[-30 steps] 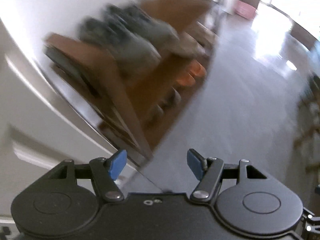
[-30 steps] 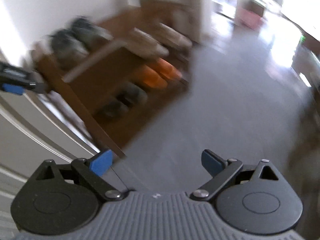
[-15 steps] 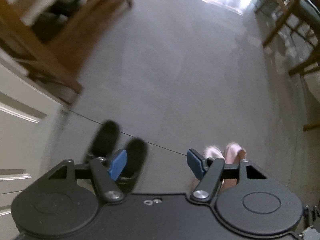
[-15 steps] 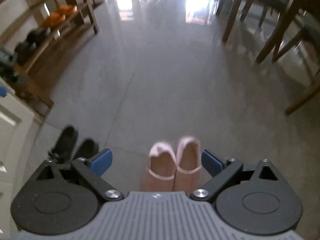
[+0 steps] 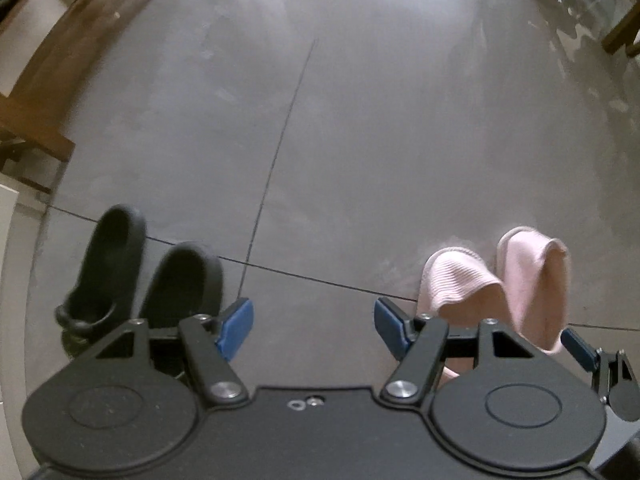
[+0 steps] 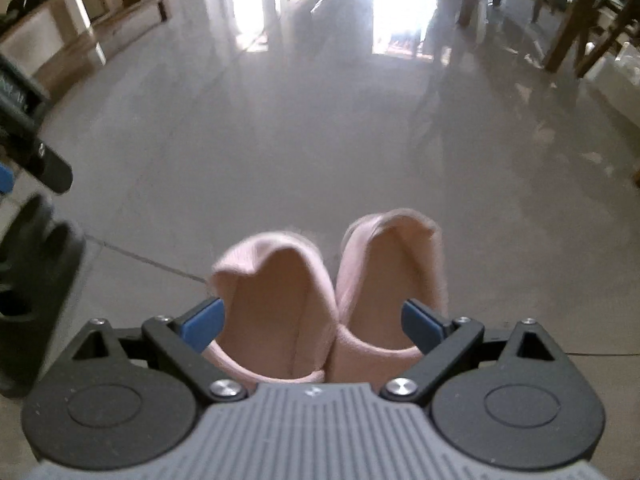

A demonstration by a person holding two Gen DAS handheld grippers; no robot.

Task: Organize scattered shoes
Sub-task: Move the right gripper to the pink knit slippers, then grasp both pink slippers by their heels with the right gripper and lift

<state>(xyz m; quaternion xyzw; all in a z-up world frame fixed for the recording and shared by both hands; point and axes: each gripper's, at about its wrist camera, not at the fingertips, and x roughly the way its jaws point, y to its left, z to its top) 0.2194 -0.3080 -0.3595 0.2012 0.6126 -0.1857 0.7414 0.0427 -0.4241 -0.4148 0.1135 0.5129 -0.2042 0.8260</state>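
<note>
Nearest in the right wrist view, the right gripper (image 6: 311,322) is spread wide, its blue fingertips (image 6: 202,322) flanking a pair of pink slippers (image 6: 328,300) without visibly pressing them; whether the pads touch the fabric cannot be told. The two slippers sit side by side on the floor, touching along their inner edges, heel openings toward the camera and toes pointing away.

In the left wrist view, the left gripper (image 5: 314,326) is also wide open and has hold of nothing; only bare grey floor (image 5: 360,140) lies between its fingertips (image 5: 236,326). Just left of it stands a pair of black shoes (image 5: 140,276), one slightly ahead of the other, side by side and close together. The pink slippers (image 5: 504,284) appear off to the right of this gripper, with the right gripper's blue tip and black linkage just beyond them at the frame edge.

The same black shoes (image 6: 32,256) show blurred at the left edge of the right wrist view, below part of the left gripper.

Farther out the polished tile floor carries dark grout lines and bright window glare. A wooden shoe rack (image 6: 100,12) runs along the left, holding dark and orange footwear. Wooden chair legs (image 6: 568,28) stand at the far right.
</note>
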